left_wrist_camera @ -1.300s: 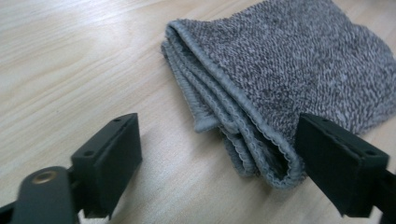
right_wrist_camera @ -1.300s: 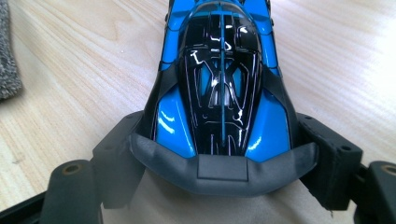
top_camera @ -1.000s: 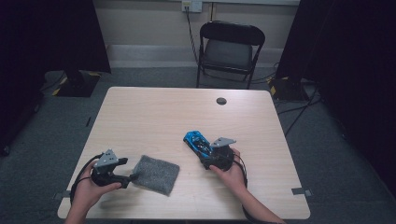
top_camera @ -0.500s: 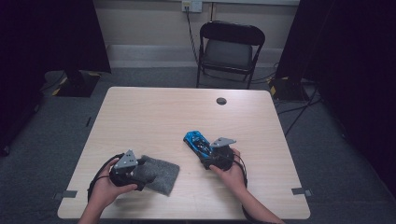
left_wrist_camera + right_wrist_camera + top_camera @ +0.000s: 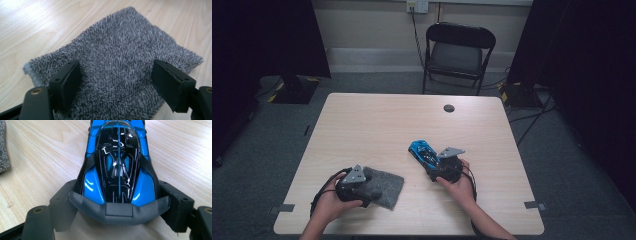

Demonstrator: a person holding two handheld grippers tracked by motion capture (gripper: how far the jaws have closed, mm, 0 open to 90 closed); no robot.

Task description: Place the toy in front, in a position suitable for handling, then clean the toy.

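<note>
We see a grey cloth (image 5: 117, 62) lying flat on the near left part of the counter (image 5: 377, 120), a soft square with a deep, shaggy pile and a paler stitched hem along one edge. Our left hand-held gripper (image 5: 116, 82) sits low over it, its two flat black pads apart with the cloth between them; the jaws have just been closing, yet the pads do not press the pile. To the right of it, near the middle of the counter, stands a toy car (image 5: 117, 162), glossy blue plastic with a black, ribbed canopy and a matt grey rear wing that curves across its tail. Our right hand-held gripper (image 5: 117, 206) is closed on the car at the tail, a pad against each flank just ahead of the wing. The counter is pale wood grain laminate with rounded corners and a small dark round cap (image 5: 449, 108) near its far edge; the far half gives wide room, while the cloth lies close to the near edge. Beyond the far edge a black folding chair (image 5: 459, 55) stands on grey carpet (image 5: 272, 135). We can read no writing or brand on the car or the cloth
</note>
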